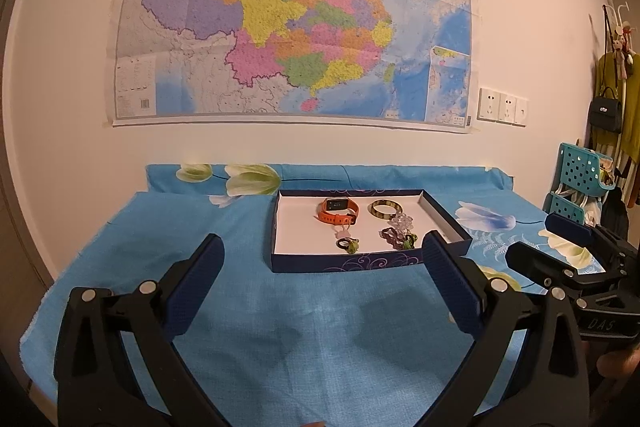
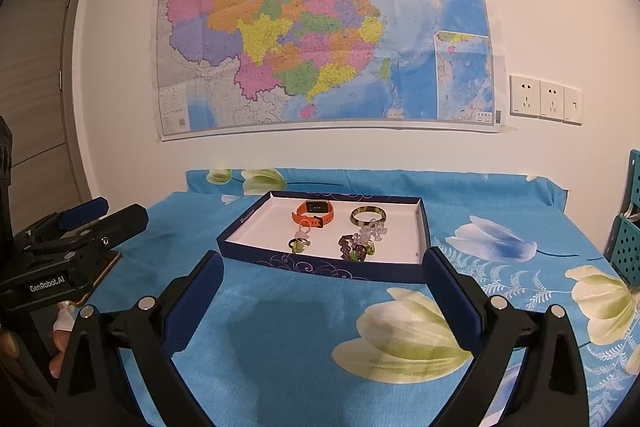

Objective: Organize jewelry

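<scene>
The left gripper [image 1: 322, 255] hovers above the near part of the counter [image 1: 248, 307], its fingers [image 1: 200, 279] spread wide apart and holding nothing. The right gripper [image 2: 323, 269] stands in the same condition: fingers [image 2: 448, 291] fully released, nothing between them. Both point toward the tray [image 1: 344, 263], a shallow dark blue box with a white floor and a scroll pattern on its front wall, which rests on the blue flowered cloth [image 2: 304, 331] covering the counter. All the jewelry lies inside the tray. An orange watch [image 1: 338, 209] sits toward the rear, left of centre; a green-and-brown bangle [image 1: 384, 207] lies just to its right, apart from it. In front of the bangle lies a pale clear bead bracelet [image 1: 402, 222], and nearer the front wall a dark purple bead bracelet [image 1: 390, 237]; the two bead pieces appear to touch. In front of the watch lies a small ring with a green ornament [image 1: 347, 245], with a small pale pink piece just behind it. In the right wrist view the left gripper appears at the left edge, beside the counter's corner. A coloured map [image 1: 296, 15] hangs on the wall behind the counter, with wall sockets [image 2: 546, 99] to its lower right.
</scene>
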